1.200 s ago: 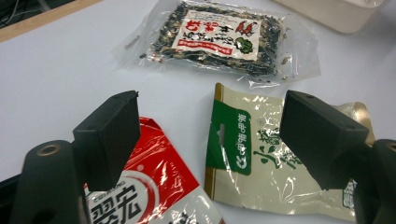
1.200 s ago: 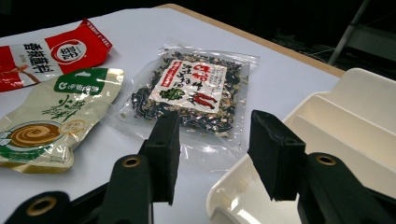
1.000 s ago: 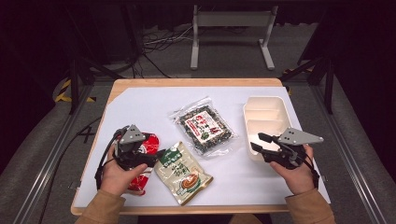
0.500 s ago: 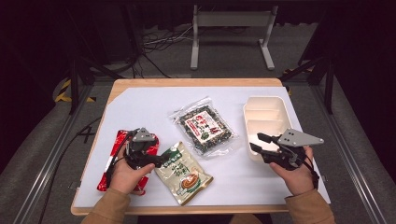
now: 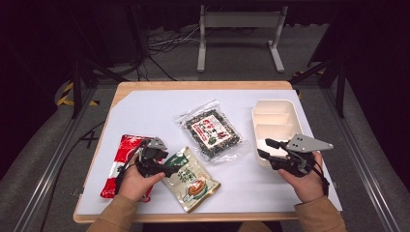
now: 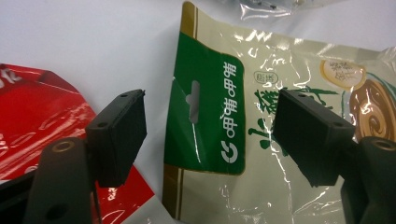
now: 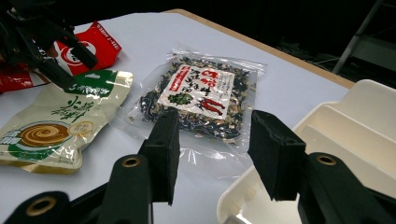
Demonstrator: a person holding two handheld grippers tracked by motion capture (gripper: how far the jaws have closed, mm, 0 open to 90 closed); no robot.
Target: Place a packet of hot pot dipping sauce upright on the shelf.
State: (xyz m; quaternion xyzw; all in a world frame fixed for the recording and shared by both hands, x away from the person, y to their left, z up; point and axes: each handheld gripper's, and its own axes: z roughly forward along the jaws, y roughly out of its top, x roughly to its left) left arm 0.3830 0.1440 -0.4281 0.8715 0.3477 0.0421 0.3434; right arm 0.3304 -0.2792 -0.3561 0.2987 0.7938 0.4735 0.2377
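Note:
A green-and-cream snack packet (image 5: pixel 193 181) lies flat near the table's front edge. My left gripper (image 5: pixel 170 166) hovers low over its green top end (image 6: pixel 210 140), open. Its jaws have just been closing a little, and the packet's top edge lies under the gap (image 6: pixel 210 107), untouched by the pads. A red packet (image 5: pixel 121 164) lies to the left, under my left hand. A clear packet of dark mixed bits (image 5: pixel 210 133) sits mid-table. My right gripper (image 5: pixel 263 147) is open and holds nothing, at the near left corner of the cream tray (image 5: pixel 273 108).
The white mat (image 5: pixel 145 111) covers the wooden table. In the right gripper view the tray's divided compartments (image 7: pixel 355 121) hold nothing, the dark packet (image 7: pixel 196 95) lies just beyond the jaws (image 7: pixel 212 121), and the left gripper (image 7: pixel 56 51) shows far left.
My left hand has moved right and down, from above the red packet to the green packet's top end. The right hand has stayed put.

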